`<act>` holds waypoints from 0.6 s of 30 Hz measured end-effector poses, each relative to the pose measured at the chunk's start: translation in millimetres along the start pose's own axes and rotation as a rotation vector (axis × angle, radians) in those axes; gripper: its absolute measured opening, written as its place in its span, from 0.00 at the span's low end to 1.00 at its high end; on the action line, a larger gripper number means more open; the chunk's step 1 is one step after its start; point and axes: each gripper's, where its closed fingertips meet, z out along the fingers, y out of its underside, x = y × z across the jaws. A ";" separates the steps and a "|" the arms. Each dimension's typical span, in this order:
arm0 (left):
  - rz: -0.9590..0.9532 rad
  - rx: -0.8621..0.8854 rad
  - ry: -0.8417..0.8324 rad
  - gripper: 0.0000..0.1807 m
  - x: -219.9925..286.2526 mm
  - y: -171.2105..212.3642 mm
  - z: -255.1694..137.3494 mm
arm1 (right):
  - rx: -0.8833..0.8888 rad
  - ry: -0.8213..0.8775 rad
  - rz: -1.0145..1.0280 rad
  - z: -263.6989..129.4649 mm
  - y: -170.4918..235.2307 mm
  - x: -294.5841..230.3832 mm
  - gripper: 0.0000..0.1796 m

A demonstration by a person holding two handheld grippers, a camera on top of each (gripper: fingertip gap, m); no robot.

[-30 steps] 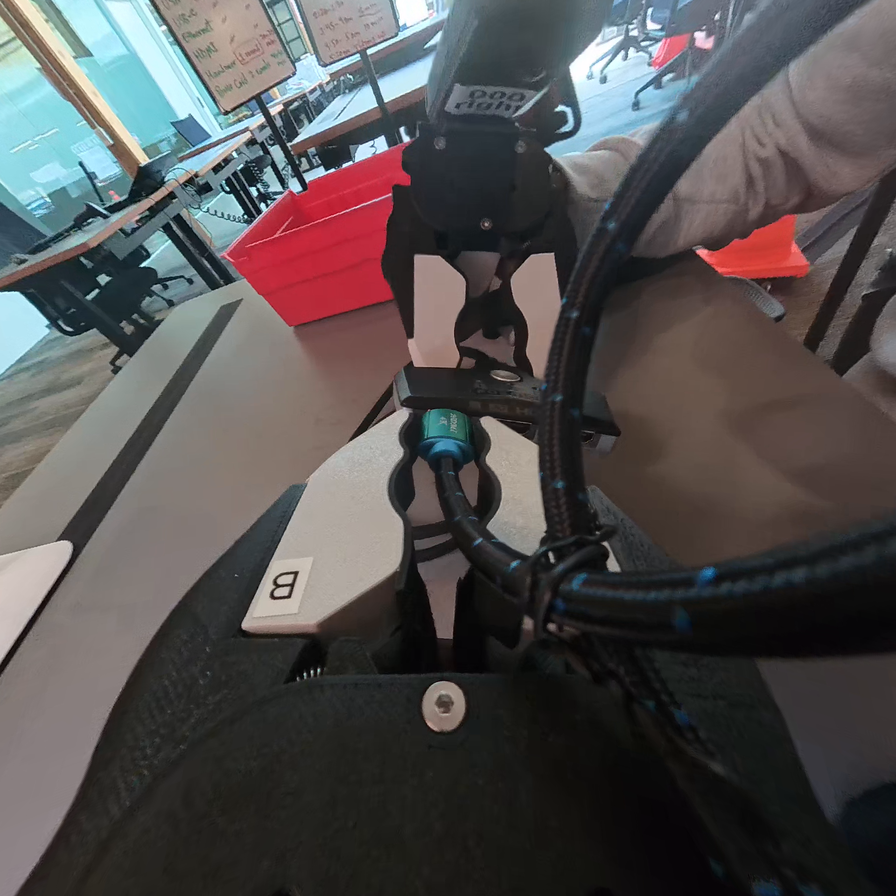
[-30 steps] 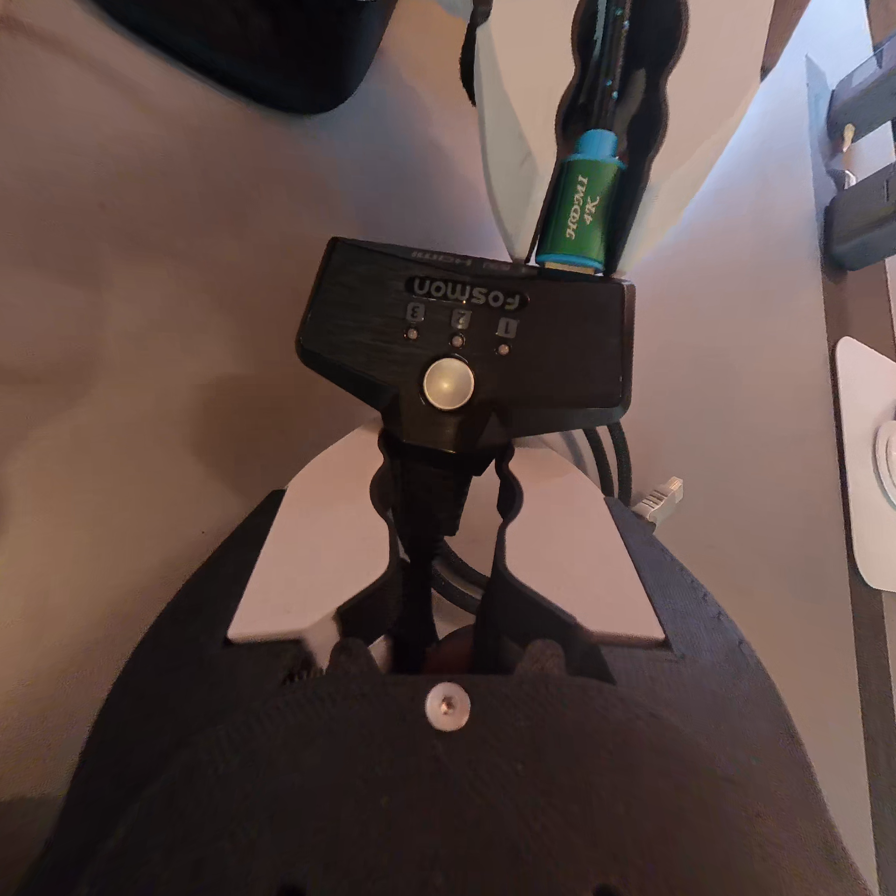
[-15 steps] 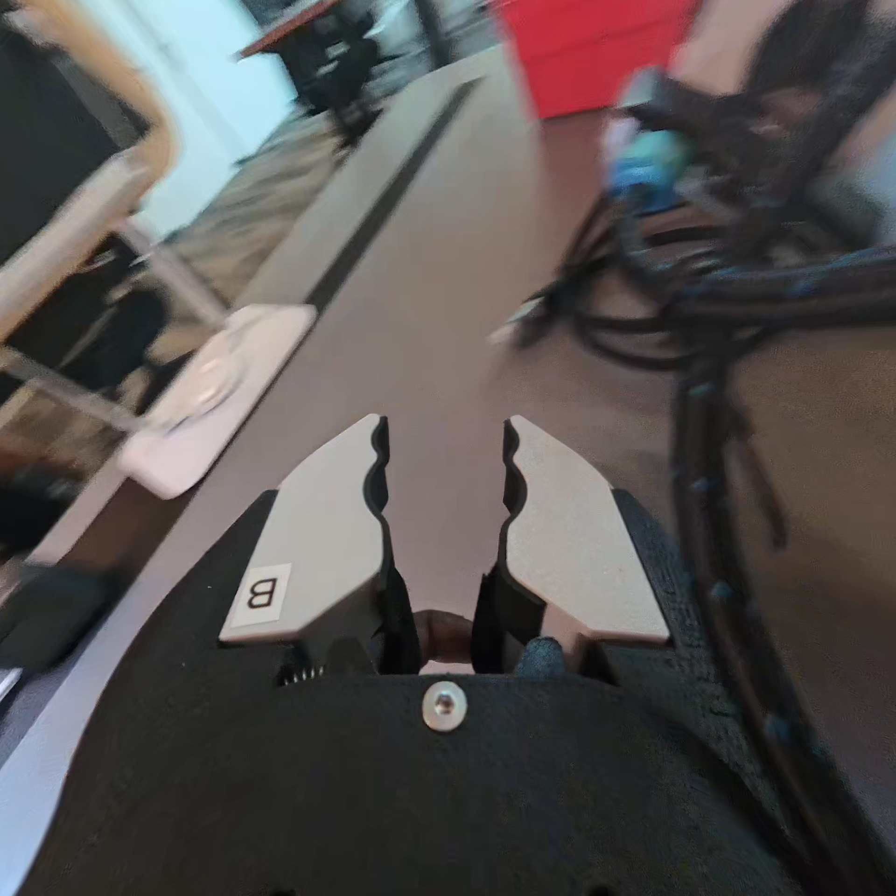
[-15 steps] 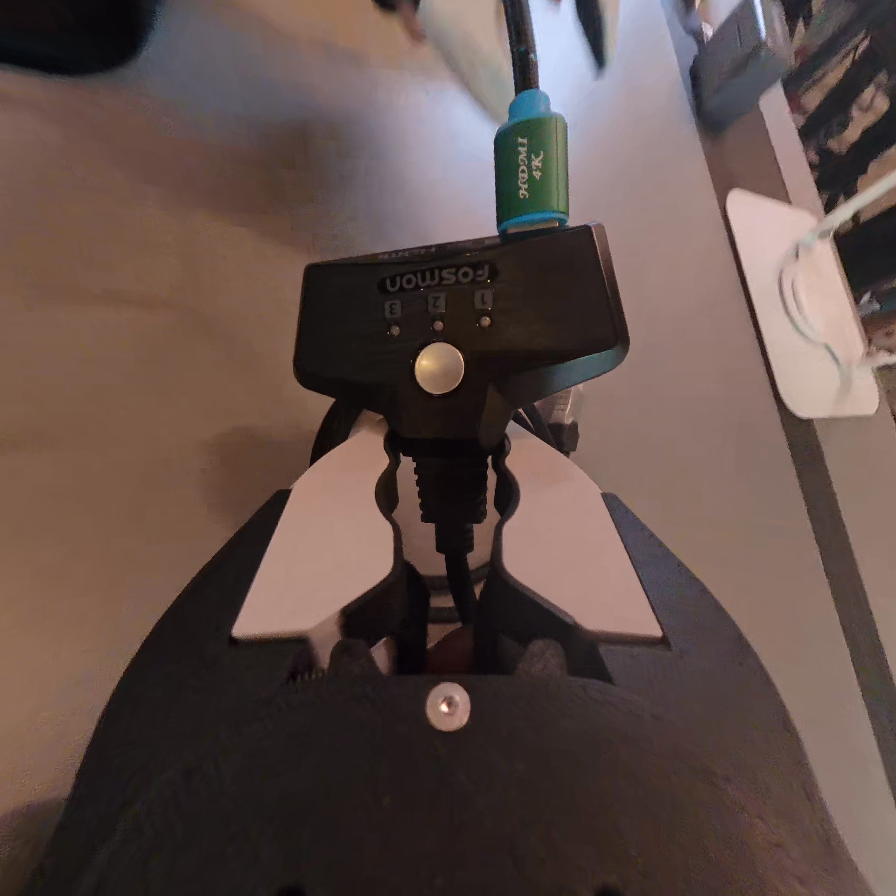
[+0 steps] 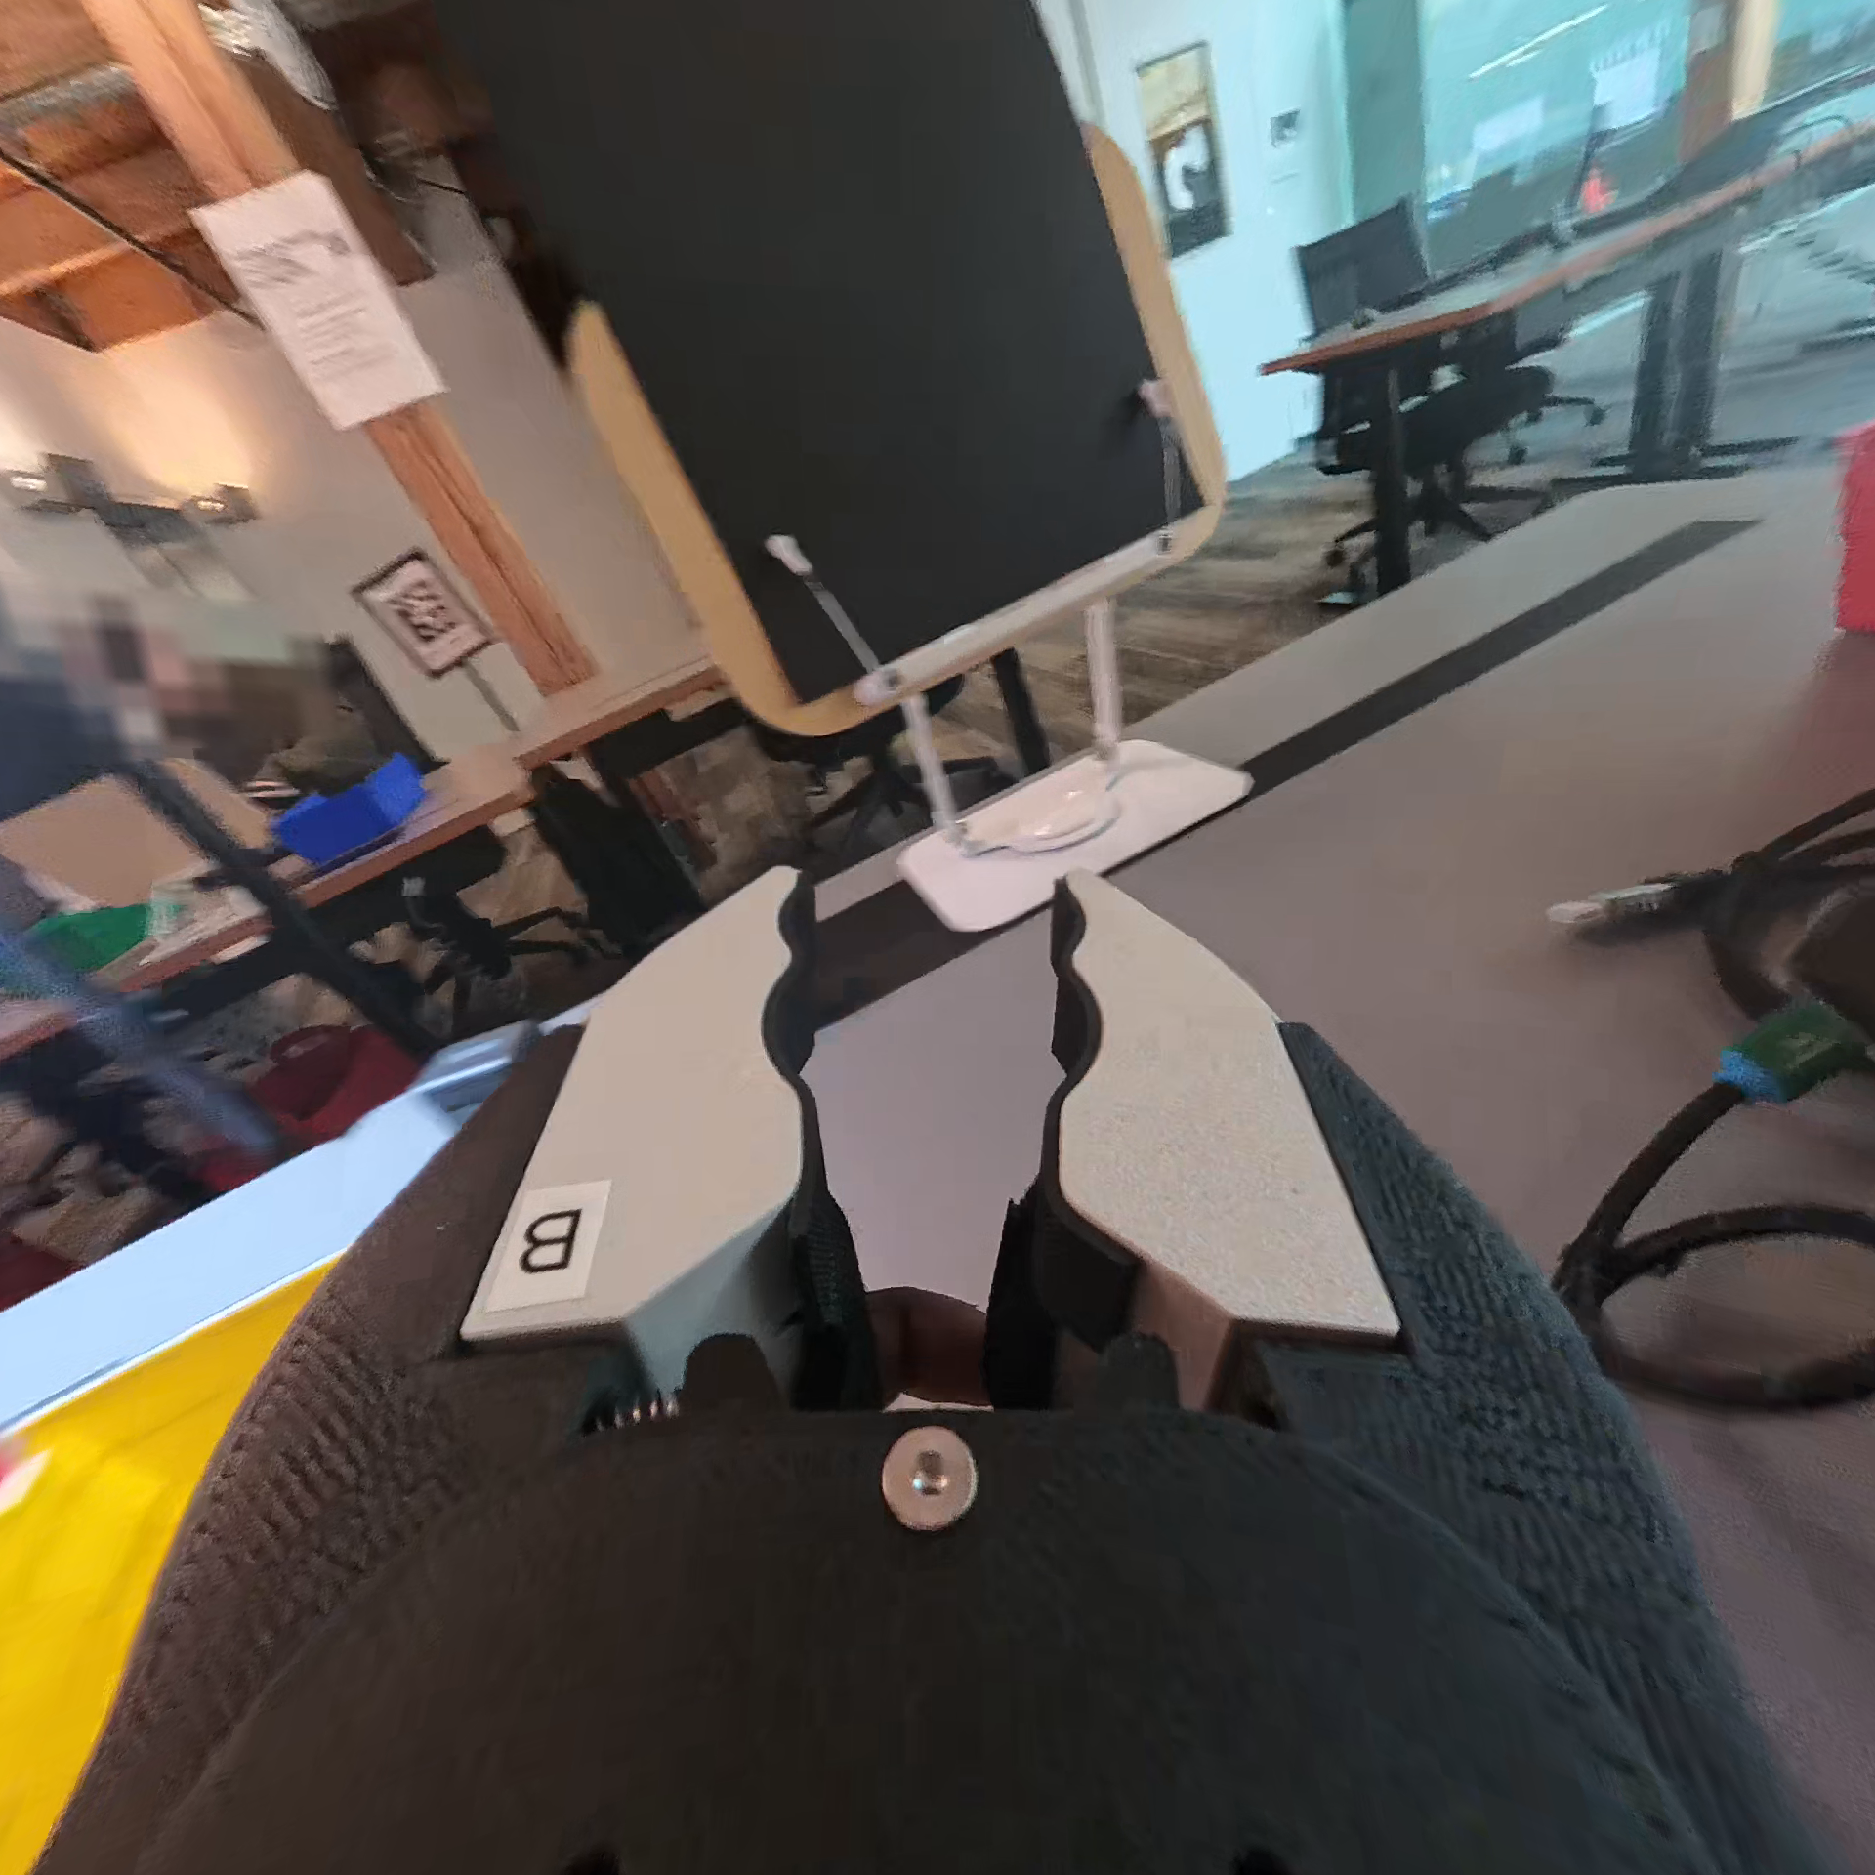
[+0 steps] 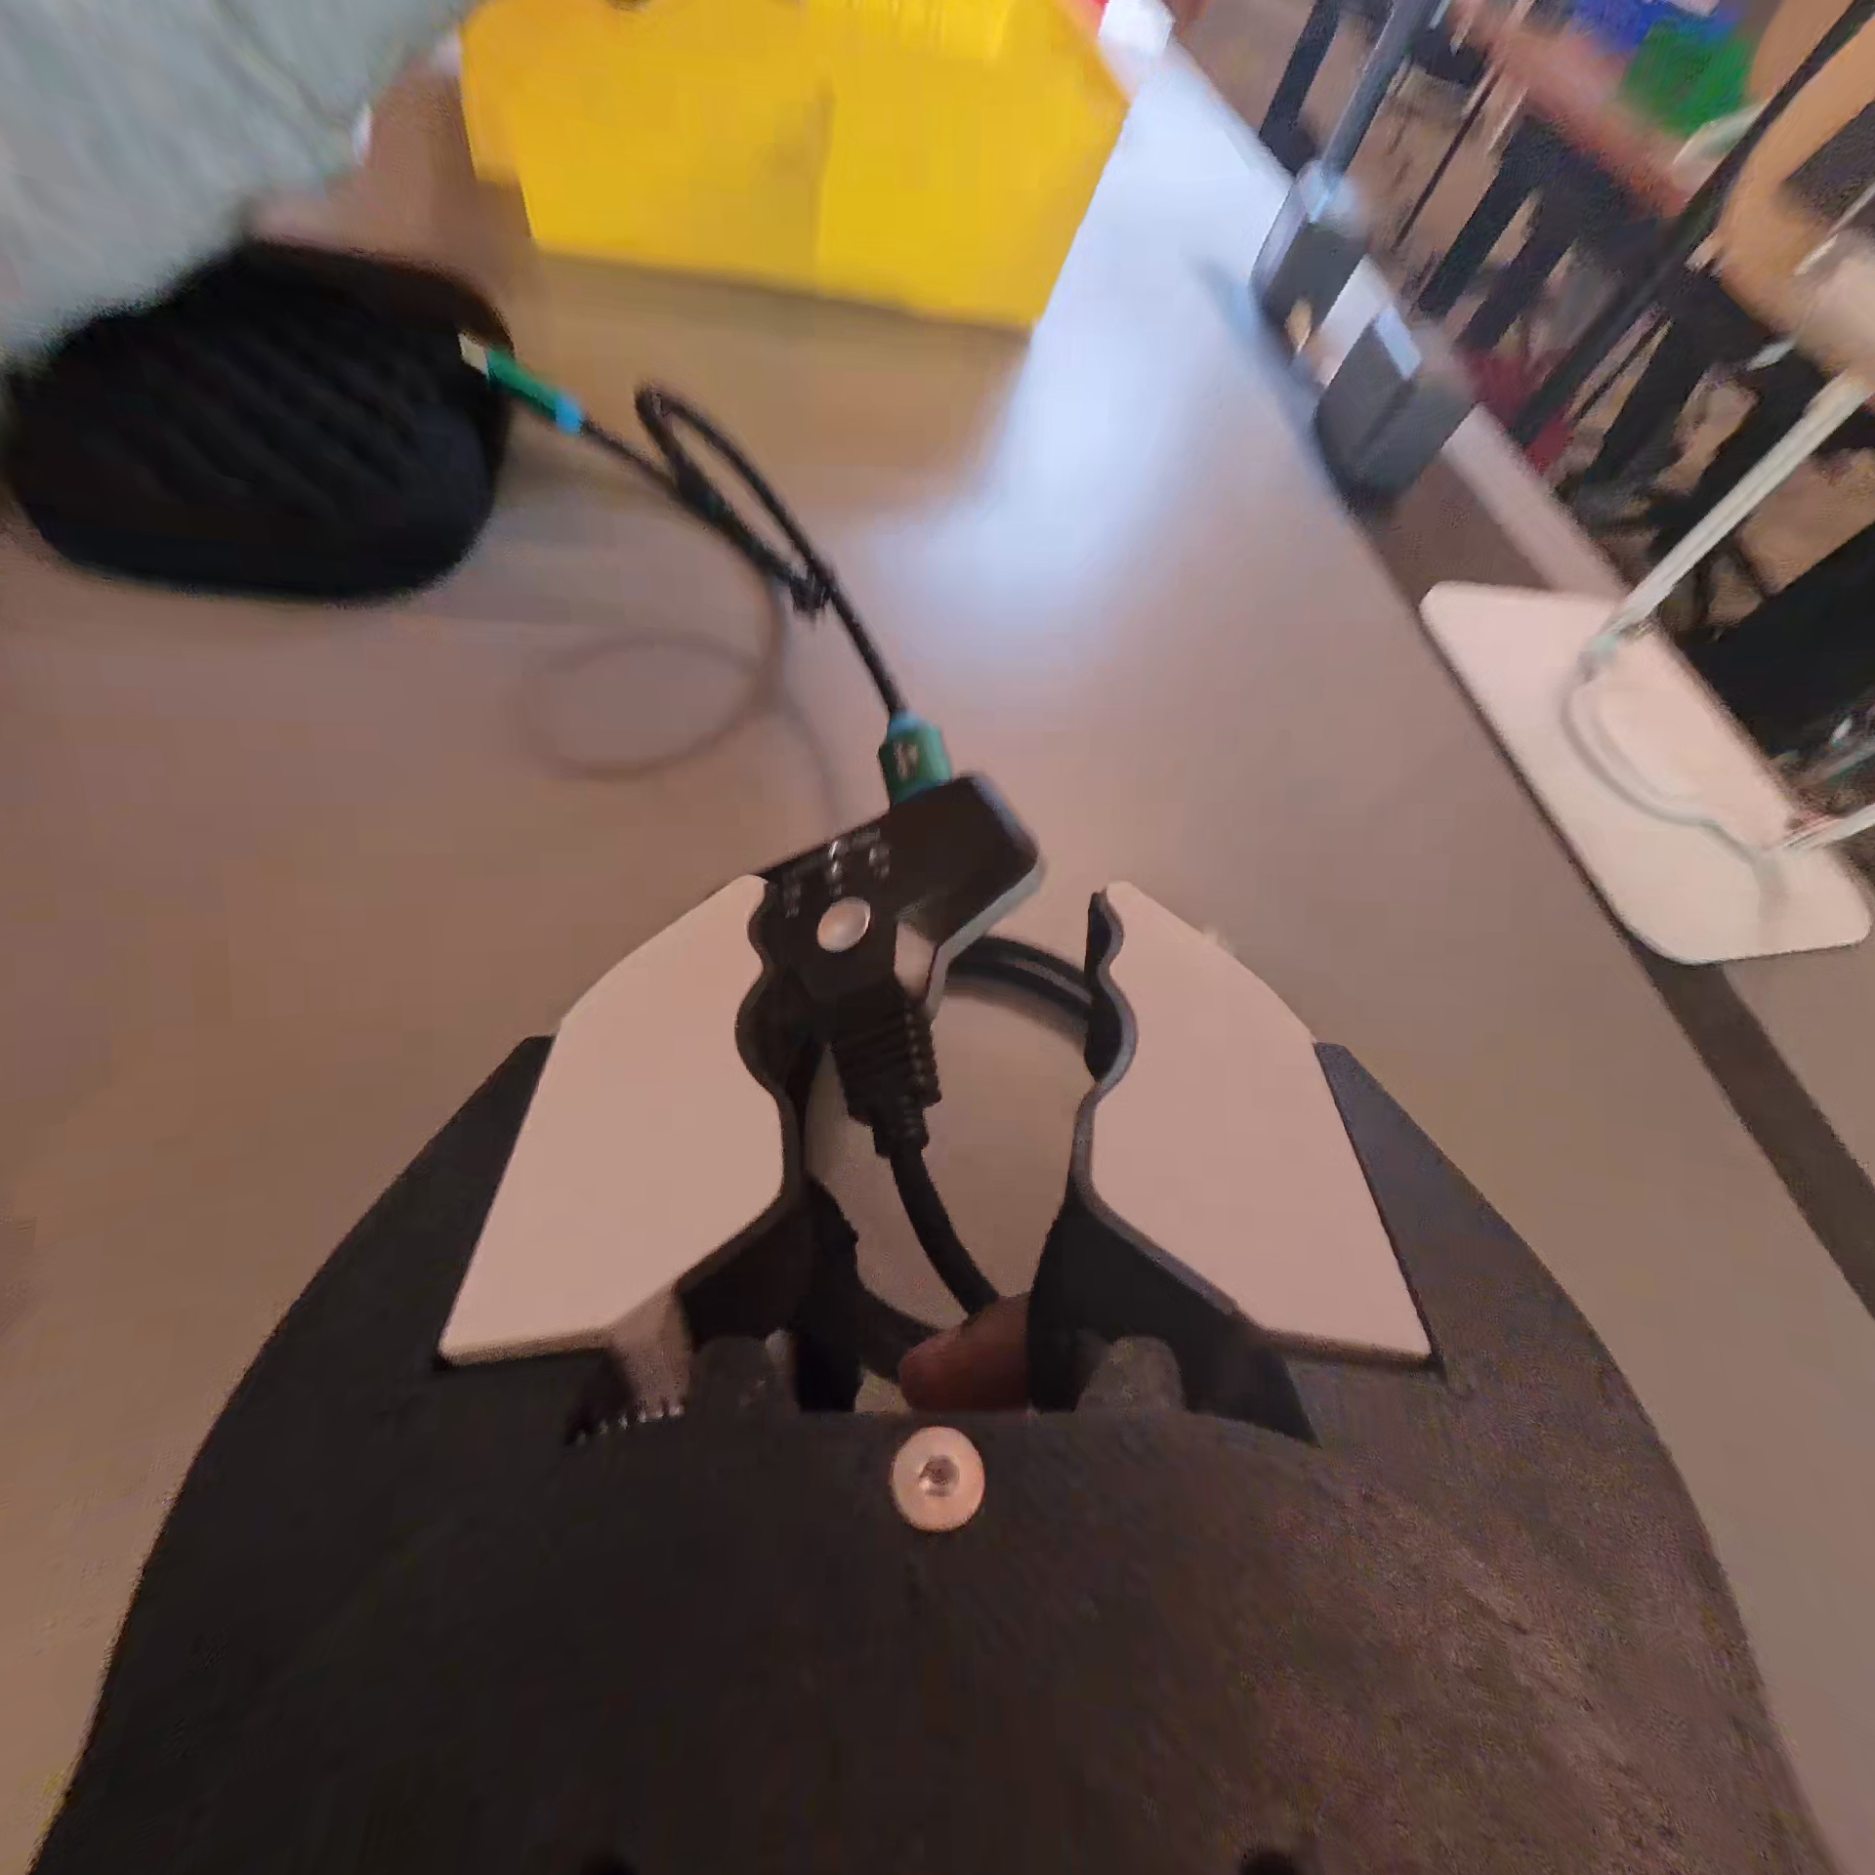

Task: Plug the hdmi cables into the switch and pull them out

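My left gripper (image 5: 928,999) let go green plug (image 6: 916,756), jaws apart, empty; right gripper (image 6: 928,974) jaws released around switch (image 6: 893,878); plug seated, unplugging remains.

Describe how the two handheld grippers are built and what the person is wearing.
Both are alike: the left gripper and the right gripper each have a rounded black textured body with a silver screw at its middle and two flat pale grey fingers with wavy black-padded inner edges. The left one carries a white sticker with a letter. A blurred light grey sleeve shows beyond the right gripper.
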 end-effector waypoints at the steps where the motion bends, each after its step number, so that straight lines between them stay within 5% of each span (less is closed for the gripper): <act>1: 0.021 -0.003 -0.057 0.23 -17.6 -0.1 -17.6 | 0.061 0.017 0.011 -5.6 -7.9 3.4 0.32; 4: 0.014 -0.082 -0.226 0.21 -83.7 17.4 -76.7 | 0.181 0.054 0.043 -17.8 -23.9 11.8 0.31; 9: 0.052 -0.713 -0.338 0.18 -167.4 138.4 -151.8 | 0.300 0.039 0.058 -24.3 -45.6 8.3 0.29; 13: 0.255 -0.997 -0.304 0.18 -189.2 204.6 -167.1 | 0.296 0.045 0.020 -21.7 -48.2 4.2 0.28; 18: 0.306 -1.049 -0.245 0.14 -198.6 232.0 -149.1 | 0.292 0.040 0.023 -19.5 -45.3 4.4 0.26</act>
